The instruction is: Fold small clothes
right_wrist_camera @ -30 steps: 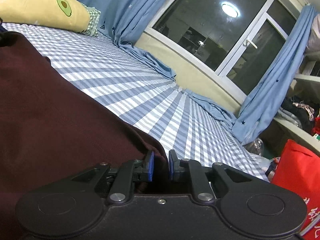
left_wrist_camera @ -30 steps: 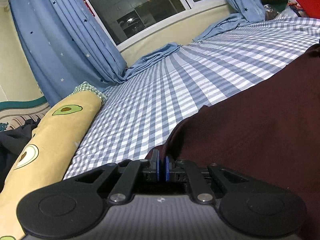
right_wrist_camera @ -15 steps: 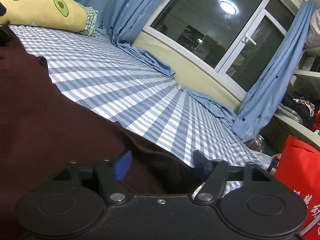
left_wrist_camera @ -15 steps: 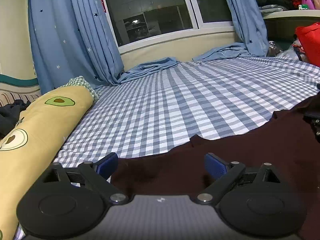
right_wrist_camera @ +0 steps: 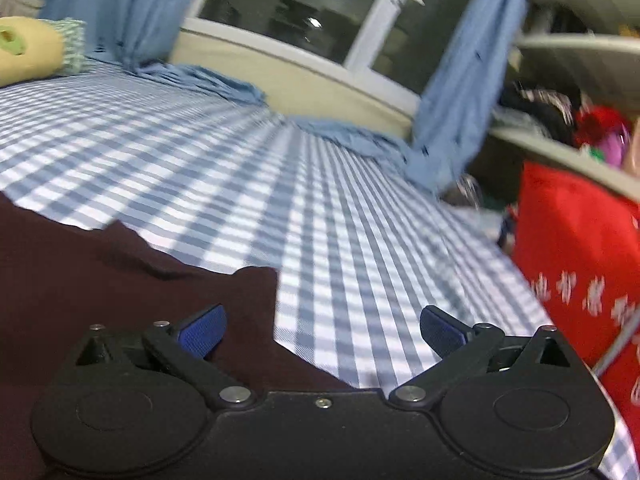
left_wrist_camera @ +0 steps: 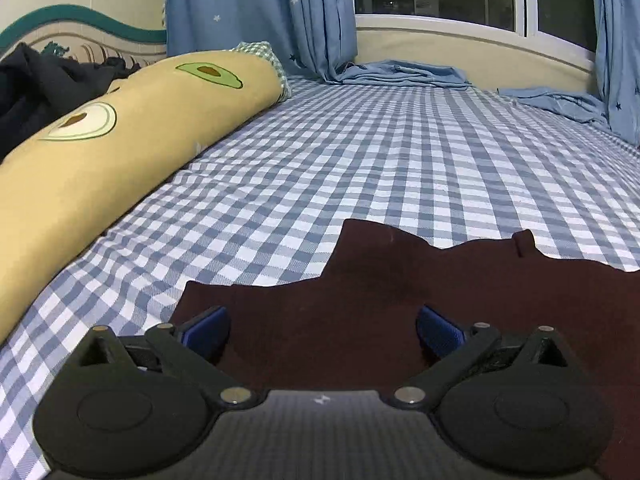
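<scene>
Both grippers' fingers [left_wrist_camera: 206, 332] [right_wrist_camera: 202, 330] released, just opened, maroon garment [left_wrist_camera: 400, 300] cropped, right view blurred.

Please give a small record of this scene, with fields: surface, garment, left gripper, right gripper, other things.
surface: bed with checked sheet
garment: dark maroon garment, lying on the sheet
left gripper: jaws just opened wide, nothing gripped, garment below
right gripper: jaws just opened wide, nothing gripped, at the garment's edge
other things: avocado-print pillow; blue curtains; red bag

Both views are taken low and close over the checked bed [left_wrist_camera: 360, 152], facing the window [right_wrist_camera: 304, 8] at 12 o'clock; the dark red garment [left_wrist_camera: 440, 300] is shared.
</scene>
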`<state>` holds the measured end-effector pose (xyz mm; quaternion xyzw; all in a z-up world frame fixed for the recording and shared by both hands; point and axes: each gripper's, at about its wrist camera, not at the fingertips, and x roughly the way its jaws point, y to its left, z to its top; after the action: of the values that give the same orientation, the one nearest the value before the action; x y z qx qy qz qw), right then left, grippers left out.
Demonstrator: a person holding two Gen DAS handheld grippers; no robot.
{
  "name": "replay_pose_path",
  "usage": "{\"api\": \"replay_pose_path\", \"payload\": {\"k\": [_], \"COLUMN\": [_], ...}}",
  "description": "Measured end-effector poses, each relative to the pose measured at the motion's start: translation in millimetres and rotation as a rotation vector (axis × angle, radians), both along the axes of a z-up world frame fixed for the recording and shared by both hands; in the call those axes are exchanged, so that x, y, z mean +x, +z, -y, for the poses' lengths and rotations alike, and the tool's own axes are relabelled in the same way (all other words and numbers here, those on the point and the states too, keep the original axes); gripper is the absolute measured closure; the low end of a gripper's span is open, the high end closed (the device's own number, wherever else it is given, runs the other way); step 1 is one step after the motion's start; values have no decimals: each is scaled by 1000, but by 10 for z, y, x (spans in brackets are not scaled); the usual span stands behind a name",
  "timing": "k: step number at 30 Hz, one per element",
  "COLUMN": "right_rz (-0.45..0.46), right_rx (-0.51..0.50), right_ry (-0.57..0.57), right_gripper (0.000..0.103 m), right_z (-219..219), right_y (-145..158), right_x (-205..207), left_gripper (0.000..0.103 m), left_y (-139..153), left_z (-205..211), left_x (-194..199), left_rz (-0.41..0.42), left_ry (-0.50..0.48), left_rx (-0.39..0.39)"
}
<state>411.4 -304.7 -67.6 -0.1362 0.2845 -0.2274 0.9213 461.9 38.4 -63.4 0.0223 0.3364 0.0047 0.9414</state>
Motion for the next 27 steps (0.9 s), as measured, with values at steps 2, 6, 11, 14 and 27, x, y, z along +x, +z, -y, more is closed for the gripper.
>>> {"api": "replay_pose_path", "payload": {"k": [2, 6, 11, 14, 27], "right_rz": [-10, 1, 111, 141, 396], "right_rx": [-5, -8, -28, -105, 90], "right_ry": [0, 25, 104, 117, 422], "right_gripper": [1, 1, 1, 1, 0], "right_z": [-12, -40, -123, -232, -1014], "right_y": [-24, -8, 278, 468, 798], "right_x": [8, -24, -332, -529, -1988], "left_gripper": [1, 1, 1, 1, 1], "left_y": [6, 107, 383, 557, 811], "left_z": [-18, -23, -109, -188, -470], "left_x": [0, -116, -448, -669, -2128], "left_rz": [0, 19, 52, 54, 99], "left_ry": [0, 19, 40, 60, 103], "left_rx": [2, 2, -32, -71, -153]}}
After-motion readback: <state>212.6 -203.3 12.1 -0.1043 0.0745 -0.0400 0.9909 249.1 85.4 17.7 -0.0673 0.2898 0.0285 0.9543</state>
